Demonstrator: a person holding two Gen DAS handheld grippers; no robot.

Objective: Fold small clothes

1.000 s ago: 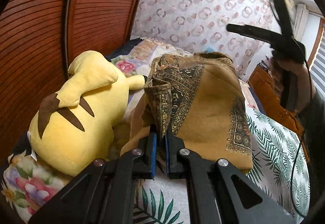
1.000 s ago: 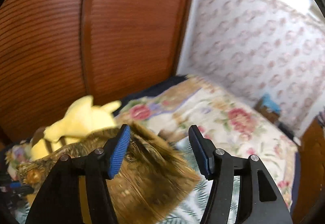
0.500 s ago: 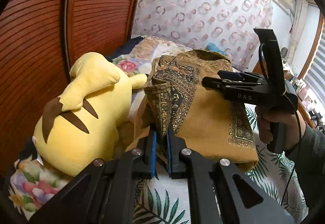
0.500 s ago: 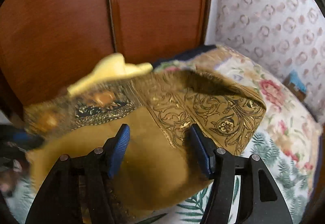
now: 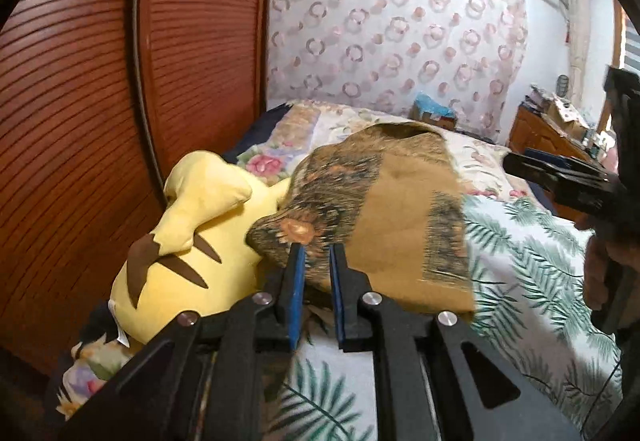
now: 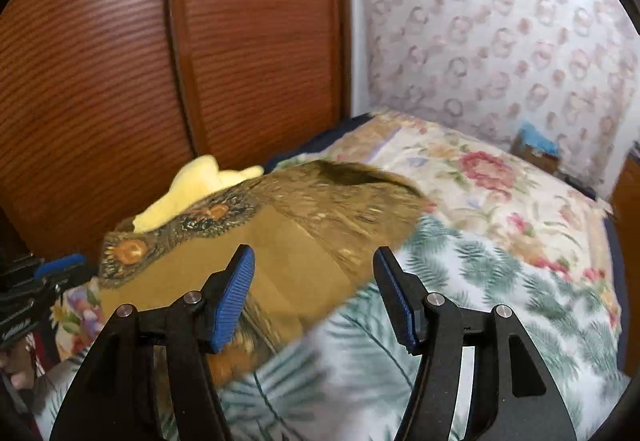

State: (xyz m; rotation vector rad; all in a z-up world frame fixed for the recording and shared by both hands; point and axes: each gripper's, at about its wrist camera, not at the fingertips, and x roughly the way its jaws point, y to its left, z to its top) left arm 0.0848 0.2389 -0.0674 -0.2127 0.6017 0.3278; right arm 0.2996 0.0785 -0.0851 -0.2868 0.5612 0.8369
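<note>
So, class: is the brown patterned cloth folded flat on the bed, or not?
Not flat. The brown patterned cloth is doubled over but humped, draped partly against the yellow plush toy, one edge between the left gripper's fingers.

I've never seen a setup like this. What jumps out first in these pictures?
A big yellow plush toy lies by the wooden wardrobe doors. Against it sits a mustard patterned cloth on the leaf-print bedspread. The left tool has the cloth's corner between its fingers; the right tool hangs open.

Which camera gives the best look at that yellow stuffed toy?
The left wrist view: the yellow plush toy shows its body and brown stripes beside the brown patterned cloth. The right wrist view shows only a pale yellow bit behind the cloth.
</note>
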